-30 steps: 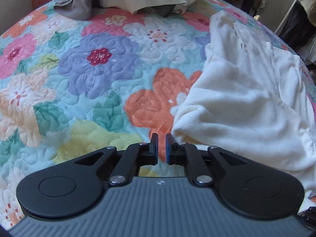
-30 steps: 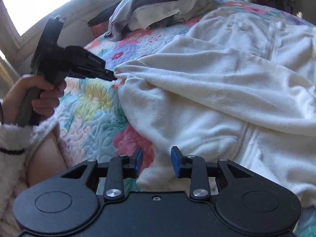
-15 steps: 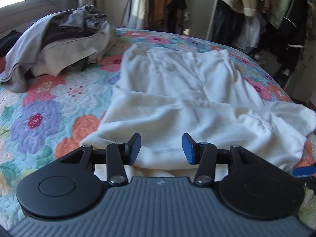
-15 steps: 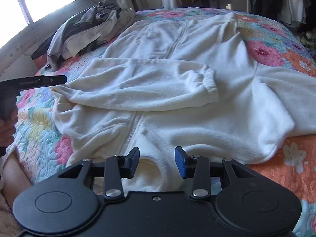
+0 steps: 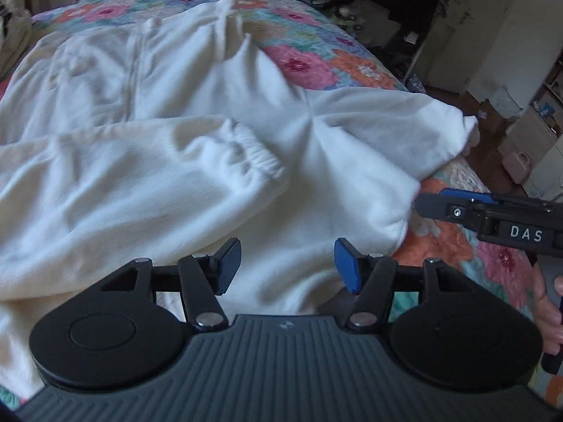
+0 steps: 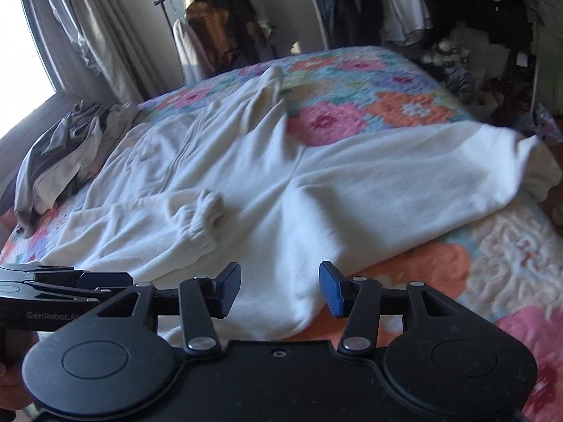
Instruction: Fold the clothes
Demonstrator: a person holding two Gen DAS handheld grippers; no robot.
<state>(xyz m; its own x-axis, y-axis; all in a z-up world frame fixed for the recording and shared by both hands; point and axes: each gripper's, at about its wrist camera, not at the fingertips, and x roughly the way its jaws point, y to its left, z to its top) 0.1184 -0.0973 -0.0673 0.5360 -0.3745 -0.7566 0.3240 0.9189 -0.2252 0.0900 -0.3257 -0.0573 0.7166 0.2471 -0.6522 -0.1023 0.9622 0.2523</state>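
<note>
Left wrist: white garment (image 5: 197,161) on quilt (image 5: 316,59)

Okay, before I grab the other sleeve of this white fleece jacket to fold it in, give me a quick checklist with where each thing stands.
1. Left gripper open and holding nothing: ok.
2. Right gripper open and holding nothing: ok.
3. One sleeve already folded across the white fleece jacket: ok.
4. Other sleeve within view and unobstructed: ok, it stretches out to the side over the floral quilt.
5. Far cuff fully on the bed: not ok, it hangs past the edge.
6. Jacket body lying flat: not ok, wrinkles near the zipper and hood.
</note>
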